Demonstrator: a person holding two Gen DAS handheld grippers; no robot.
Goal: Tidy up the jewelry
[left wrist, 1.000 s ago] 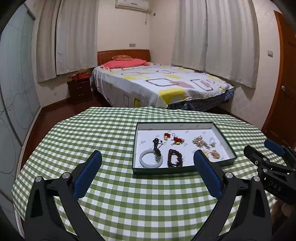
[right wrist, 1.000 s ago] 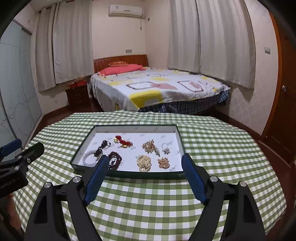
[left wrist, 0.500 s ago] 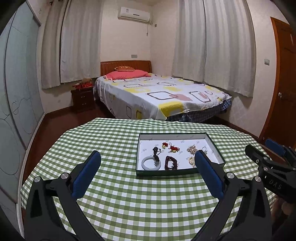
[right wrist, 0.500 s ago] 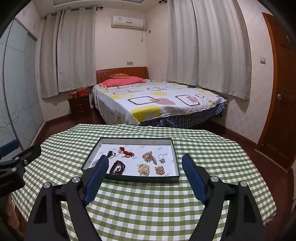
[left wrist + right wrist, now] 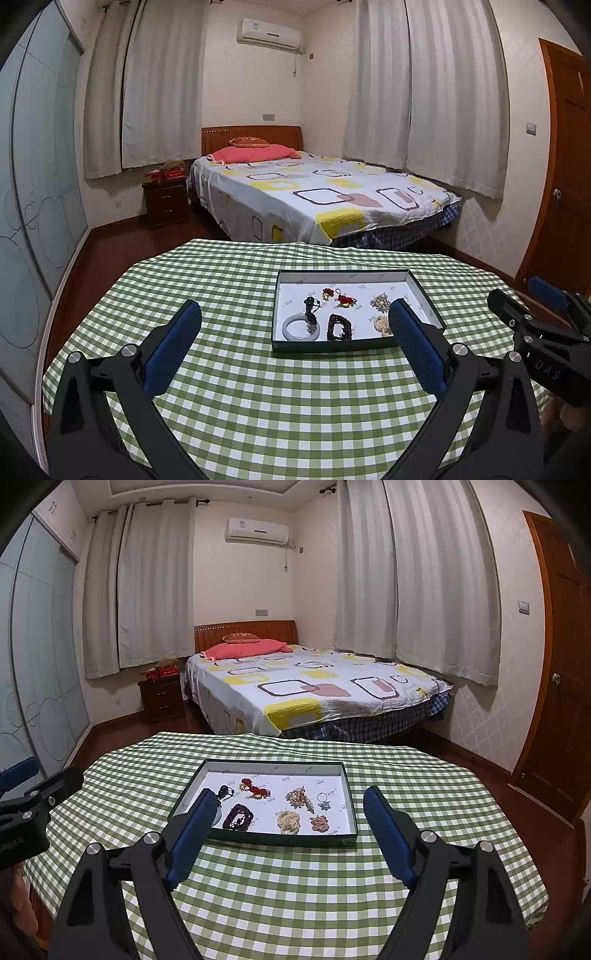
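The shallow tray with dark green walls sits on the green-checked tablecloth, toward the far half of the table. On its white floor we see a pale bangle, a dark bead bracelet, a red knotted charm and several small gold-toned pieces. We hold the left gripper and the right gripper above the near cloth, short of the tray, each with jaws spread wide and nothing between them. Beyond the table stands a bed.
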